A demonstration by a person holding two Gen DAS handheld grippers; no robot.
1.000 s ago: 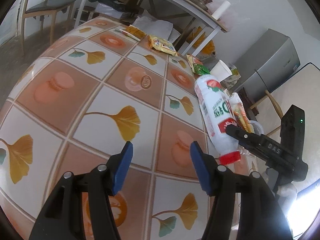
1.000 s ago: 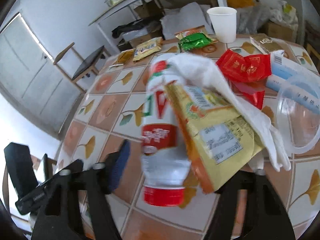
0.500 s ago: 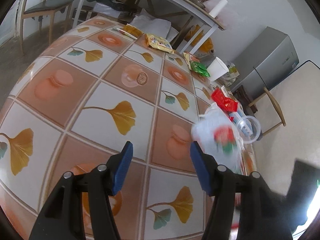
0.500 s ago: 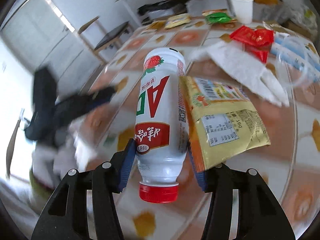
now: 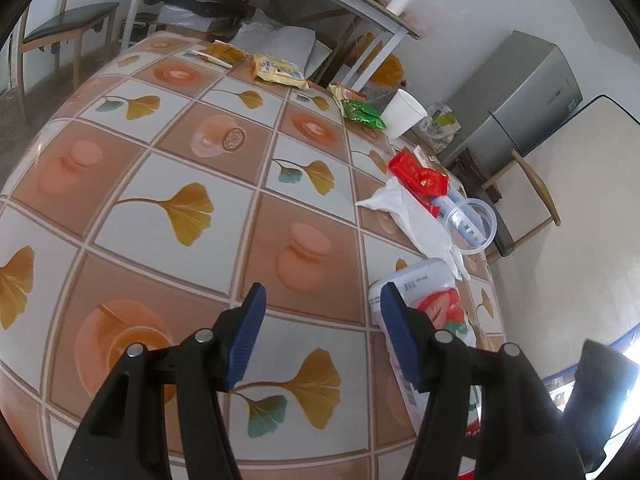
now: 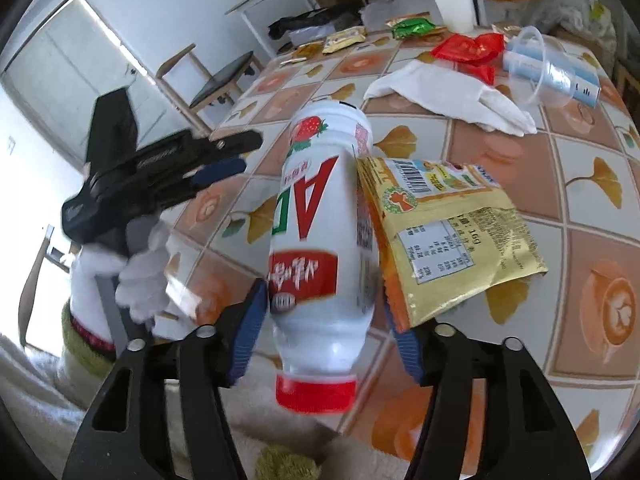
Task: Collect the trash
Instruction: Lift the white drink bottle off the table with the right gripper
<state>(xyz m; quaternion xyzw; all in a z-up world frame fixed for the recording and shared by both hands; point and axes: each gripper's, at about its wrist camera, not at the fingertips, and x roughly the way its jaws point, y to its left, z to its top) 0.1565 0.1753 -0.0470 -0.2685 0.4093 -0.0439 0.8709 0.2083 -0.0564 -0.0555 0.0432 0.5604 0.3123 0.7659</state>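
My right gripper is shut on a white strawberry-drink bottle with a red cap, and a yellow snack wrapper is pinched against its right finger. It holds both near the table's near edge. The bottle also shows in the left wrist view, behind my right-hand finger. My left gripper is open and empty above the tiled table; it shows in the right wrist view at the left.
On the table's far side lie a white cloth, red wrappers, a clear plastic cup, a green packet, a paper cup and yellow packets. A chair stands far left.
My right gripper has carried the bottle and wrapper back from mid-table toward the near edge, beside my left gripper. The left gripper has stayed open in place.
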